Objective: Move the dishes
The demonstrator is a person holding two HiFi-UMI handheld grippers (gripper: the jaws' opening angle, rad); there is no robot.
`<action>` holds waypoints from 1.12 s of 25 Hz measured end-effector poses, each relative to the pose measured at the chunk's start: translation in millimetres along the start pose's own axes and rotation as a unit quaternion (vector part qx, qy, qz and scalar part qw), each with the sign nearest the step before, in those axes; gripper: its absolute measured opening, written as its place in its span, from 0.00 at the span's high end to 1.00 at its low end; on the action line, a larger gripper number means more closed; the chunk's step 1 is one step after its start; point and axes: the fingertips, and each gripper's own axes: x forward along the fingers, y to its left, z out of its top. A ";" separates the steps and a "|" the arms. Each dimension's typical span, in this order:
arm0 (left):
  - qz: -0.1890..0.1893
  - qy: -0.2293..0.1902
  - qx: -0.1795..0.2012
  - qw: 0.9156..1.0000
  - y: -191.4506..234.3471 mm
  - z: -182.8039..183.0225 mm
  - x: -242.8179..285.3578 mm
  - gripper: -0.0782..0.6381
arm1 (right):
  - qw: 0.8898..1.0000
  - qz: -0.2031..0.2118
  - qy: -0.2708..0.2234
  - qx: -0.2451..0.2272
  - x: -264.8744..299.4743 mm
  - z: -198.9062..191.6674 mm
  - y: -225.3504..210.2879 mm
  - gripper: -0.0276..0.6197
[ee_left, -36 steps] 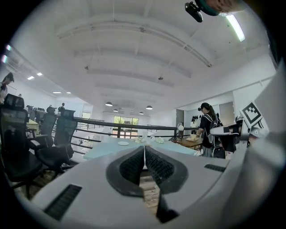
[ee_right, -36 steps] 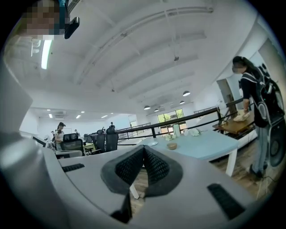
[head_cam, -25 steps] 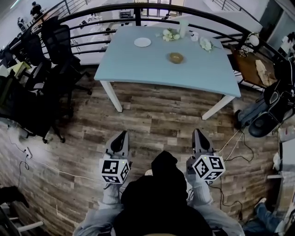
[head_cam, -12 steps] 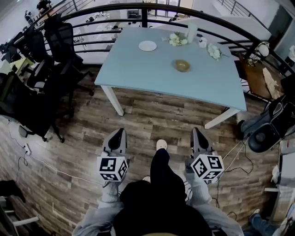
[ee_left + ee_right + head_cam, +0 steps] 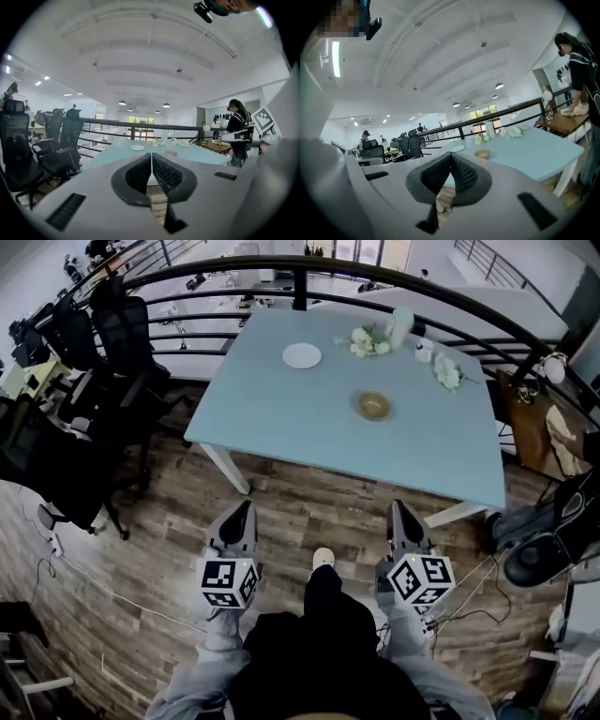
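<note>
Jaws together; plate, bowl on light-blue table; wood floor.

On the worktop, a plate is set far back at the left, a bowl nearer and to its right. A railing is run behind the worktop, and office chairs are grouped at its left.

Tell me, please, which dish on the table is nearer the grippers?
The brown bowl; the white plate lies farther back and to its left.
</note>
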 end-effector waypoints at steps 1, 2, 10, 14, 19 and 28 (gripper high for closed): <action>0.000 -0.001 0.001 1.000 -0.7 2.8 11.5 0.86 | 1.000 0.002 0.001 0.000 9.8 4.5 -5.8 0.95; 0.000 -0.001 0.002 1.000 -1.6 5.1 22.6 0.86 | 1.000 0.003 0.001 0.000 19.3 8.7 -11.6 0.95; 0.025 -0.005 0.000 1.000 5.9 14.8 91.7 0.86 | 1.000 0.026 0.010 -0.006 92.7 31.5 -47.2 0.95; 0.036 -0.010 -0.001 0.999 14.1 19.4 122.2 0.86 | 0.999 0.040 0.010 -0.007 130.1 42.4 -58.4 0.95; 0.045 -0.016 -0.005 0.999 16.4 20.4 147.9 0.86 | 0.998 0.057 0.014 -0.019 160.7 50.2 -63.9 0.95; 0.056 0.014 -0.017 0.998 23.5 0.4 142.9 0.86 | 0.997 0.069 0.043 -0.010 172.0 30.5 -56.2 0.95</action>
